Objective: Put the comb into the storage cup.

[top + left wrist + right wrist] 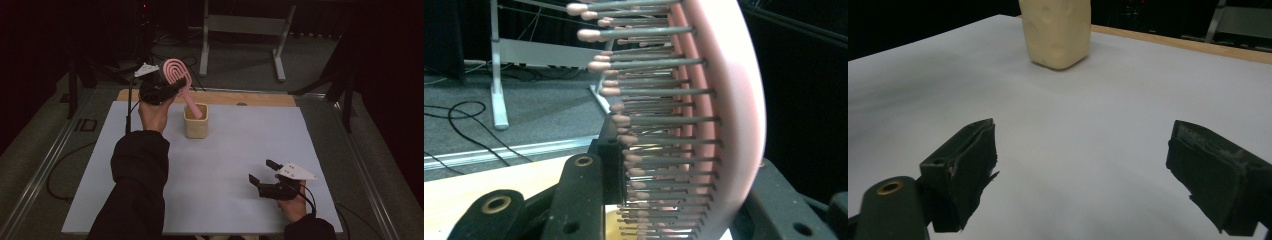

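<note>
1. Left gripper (159, 90), at about eleven o'clock on the table (235, 200), is clamped on the head of a pink hairbrush (177, 75); the handle tip dips into the cream cup (196, 127).
2. The hairbrush looks light and stiff. Its pins (659, 120) would likely flex, so the solid rim or handle seems the safer hold.
3. The cup stands near twelve o'clock and is probably easy to tip.
4. Right gripper (265, 172), at five o'clock, rests with its jaws apart and empty.

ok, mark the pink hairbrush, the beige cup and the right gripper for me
pink hairbrush (174, 71), high view, on the looped head.
beige cup (195, 129), high view, on the front wall.
right gripper (1083, 165), right gripper view, midway between its two open jaws.
</note>
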The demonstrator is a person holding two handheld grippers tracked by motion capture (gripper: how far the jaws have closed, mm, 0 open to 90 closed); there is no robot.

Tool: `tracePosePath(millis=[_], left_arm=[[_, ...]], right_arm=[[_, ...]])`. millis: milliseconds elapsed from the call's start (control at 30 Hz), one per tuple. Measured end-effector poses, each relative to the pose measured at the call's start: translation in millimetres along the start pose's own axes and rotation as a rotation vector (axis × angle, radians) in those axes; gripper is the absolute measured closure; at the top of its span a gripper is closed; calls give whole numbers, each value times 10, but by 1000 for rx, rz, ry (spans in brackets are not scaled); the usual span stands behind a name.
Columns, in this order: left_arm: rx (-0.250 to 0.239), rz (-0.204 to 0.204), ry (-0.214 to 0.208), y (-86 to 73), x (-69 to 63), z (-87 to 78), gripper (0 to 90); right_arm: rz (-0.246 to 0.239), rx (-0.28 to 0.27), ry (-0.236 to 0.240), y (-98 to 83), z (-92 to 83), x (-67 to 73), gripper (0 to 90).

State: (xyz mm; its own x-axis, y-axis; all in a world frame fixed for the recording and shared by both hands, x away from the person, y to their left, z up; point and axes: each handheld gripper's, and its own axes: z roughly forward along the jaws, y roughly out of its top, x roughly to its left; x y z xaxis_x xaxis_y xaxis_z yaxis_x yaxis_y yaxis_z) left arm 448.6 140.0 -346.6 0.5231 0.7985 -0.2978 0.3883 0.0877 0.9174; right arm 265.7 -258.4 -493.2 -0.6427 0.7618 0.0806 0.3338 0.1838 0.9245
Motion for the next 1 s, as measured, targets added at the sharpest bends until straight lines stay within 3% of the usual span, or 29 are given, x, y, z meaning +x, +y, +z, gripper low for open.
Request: tracePosePath(millis=[1000], left_arm=[[-14,12,41,-48,-67,103,640]], right_arm=[[-1,-3,0,3,-2,-2,122]])
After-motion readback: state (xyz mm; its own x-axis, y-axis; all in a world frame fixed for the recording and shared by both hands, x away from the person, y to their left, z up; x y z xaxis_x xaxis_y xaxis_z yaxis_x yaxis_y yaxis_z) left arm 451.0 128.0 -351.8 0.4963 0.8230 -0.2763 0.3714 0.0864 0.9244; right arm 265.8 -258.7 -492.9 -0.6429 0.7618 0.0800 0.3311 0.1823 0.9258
